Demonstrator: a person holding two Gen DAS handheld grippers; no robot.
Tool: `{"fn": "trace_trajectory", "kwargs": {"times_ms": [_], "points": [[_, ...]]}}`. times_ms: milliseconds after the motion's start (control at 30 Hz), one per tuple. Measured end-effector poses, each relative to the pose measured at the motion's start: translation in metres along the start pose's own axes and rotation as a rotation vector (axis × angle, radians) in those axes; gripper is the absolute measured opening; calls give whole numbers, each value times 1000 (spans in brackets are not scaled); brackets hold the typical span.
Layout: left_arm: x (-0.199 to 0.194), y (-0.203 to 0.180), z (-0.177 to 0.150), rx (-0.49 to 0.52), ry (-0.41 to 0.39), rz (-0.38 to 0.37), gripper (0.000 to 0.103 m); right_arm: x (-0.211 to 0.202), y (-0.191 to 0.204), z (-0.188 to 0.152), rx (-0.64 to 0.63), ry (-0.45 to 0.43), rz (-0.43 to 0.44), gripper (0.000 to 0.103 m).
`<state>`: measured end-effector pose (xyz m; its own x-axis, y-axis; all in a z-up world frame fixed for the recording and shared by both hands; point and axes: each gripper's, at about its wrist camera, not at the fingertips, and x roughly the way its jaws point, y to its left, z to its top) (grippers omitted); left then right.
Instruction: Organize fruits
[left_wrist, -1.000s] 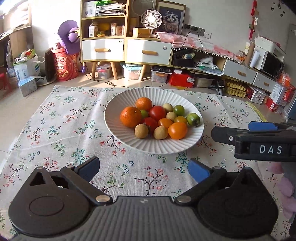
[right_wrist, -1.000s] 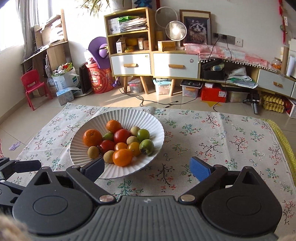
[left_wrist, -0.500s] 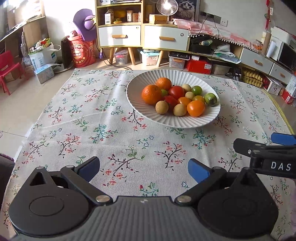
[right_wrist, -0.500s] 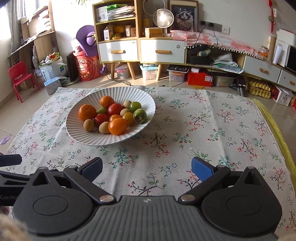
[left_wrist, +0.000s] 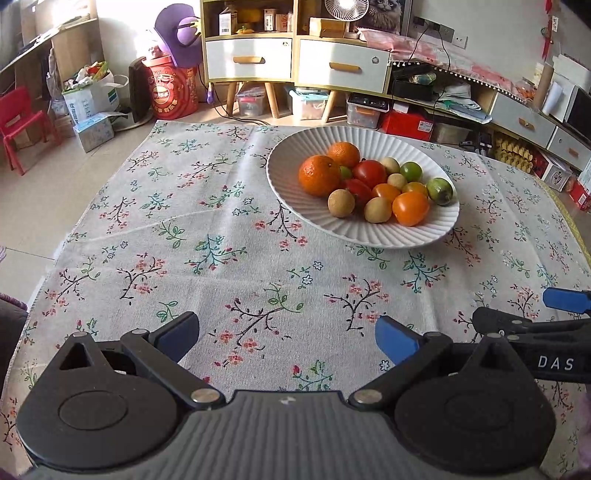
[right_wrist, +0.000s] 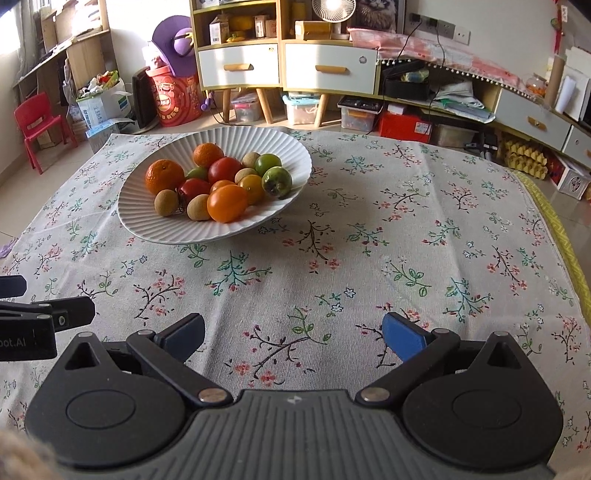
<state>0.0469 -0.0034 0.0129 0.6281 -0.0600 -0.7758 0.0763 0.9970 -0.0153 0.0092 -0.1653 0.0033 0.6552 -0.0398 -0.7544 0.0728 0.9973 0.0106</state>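
A white ribbed plate sits on the floral tablecloth and holds several fruits: oranges, red tomatoes, orange tomatoes, green limes and small tan longans. My left gripper is open and empty, low over the cloth well in front of the plate. My right gripper is open and empty, in front and to the right of the plate. Each gripper shows at the edge of the other's view.
The floral tablecloth covers the table. Its far edge drops to a floor with cabinets, storage boxes and a red chair. A yellow cloth border runs along the right side.
Both grippers have pulled back from the plate toward the near edge of the table. The plate now looks smaller and farther. The fruits have not moved.
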Motion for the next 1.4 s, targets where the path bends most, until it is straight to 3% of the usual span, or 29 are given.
{"fn": "trace_trajectory", "kwargs": {"times_ms": [667, 1400], "points": [[0, -1, 0, 2, 11, -11, 95, 3, 1, -3, -21, 40, 3, 102], [-1, 1, 2, -17, 11, -19, 95, -1, 6, -2, -25, 27, 10, 102]]}}
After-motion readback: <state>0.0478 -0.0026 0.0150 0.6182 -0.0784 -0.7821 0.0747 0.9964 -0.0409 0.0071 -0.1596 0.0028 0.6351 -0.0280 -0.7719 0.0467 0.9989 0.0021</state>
